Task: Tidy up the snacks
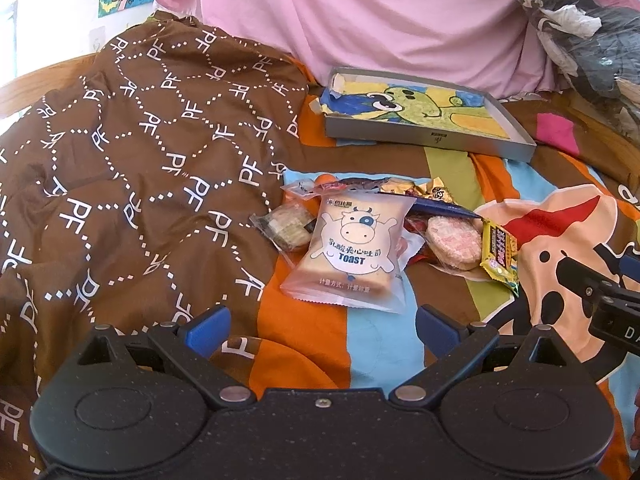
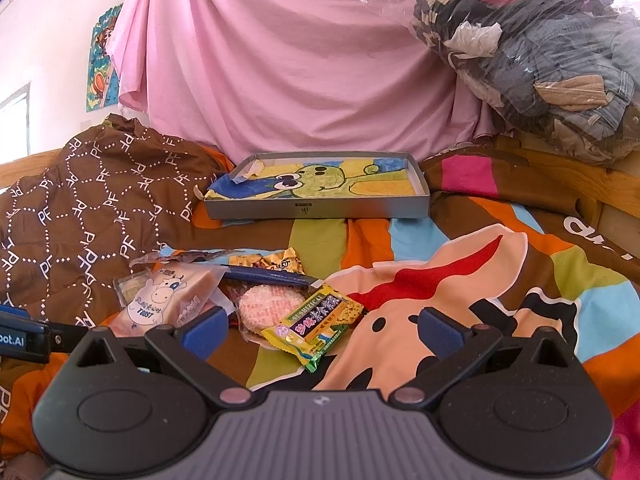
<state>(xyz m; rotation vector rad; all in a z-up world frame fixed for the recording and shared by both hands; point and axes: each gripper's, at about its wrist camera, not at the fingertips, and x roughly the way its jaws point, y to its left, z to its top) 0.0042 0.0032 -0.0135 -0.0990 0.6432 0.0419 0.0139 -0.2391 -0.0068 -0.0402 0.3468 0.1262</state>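
Note:
A pile of snack packets lies on the colourful bedsheet. The toast packet with a cow drawing (image 1: 352, 252) (image 2: 164, 300) sits at the front left of the pile. A round pink rice cracker (image 1: 454, 242) (image 2: 270, 306) and a yellow-green packet (image 1: 500, 254) (image 2: 314, 322) lie to its right, a gold-wrapped sweet (image 1: 424, 191) (image 2: 280, 261) behind. A grey shallow box (image 1: 516, 146) (image 2: 320, 209) with a frog drawing stands beyond. My left gripper (image 1: 322, 330) is open just short of the toast packet. My right gripper (image 2: 324, 332) is open around the yellow-green packet's near end.
A brown quilt with white letters (image 1: 140, 168) (image 2: 80, 208) is heaped at the left. Pink cloth (image 1: 380, 12) (image 2: 300, 60) hangs behind the box. A plastic bag of clothes (image 2: 552, 60) rests at the back right on the wooden bed frame (image 2: 580, 184).

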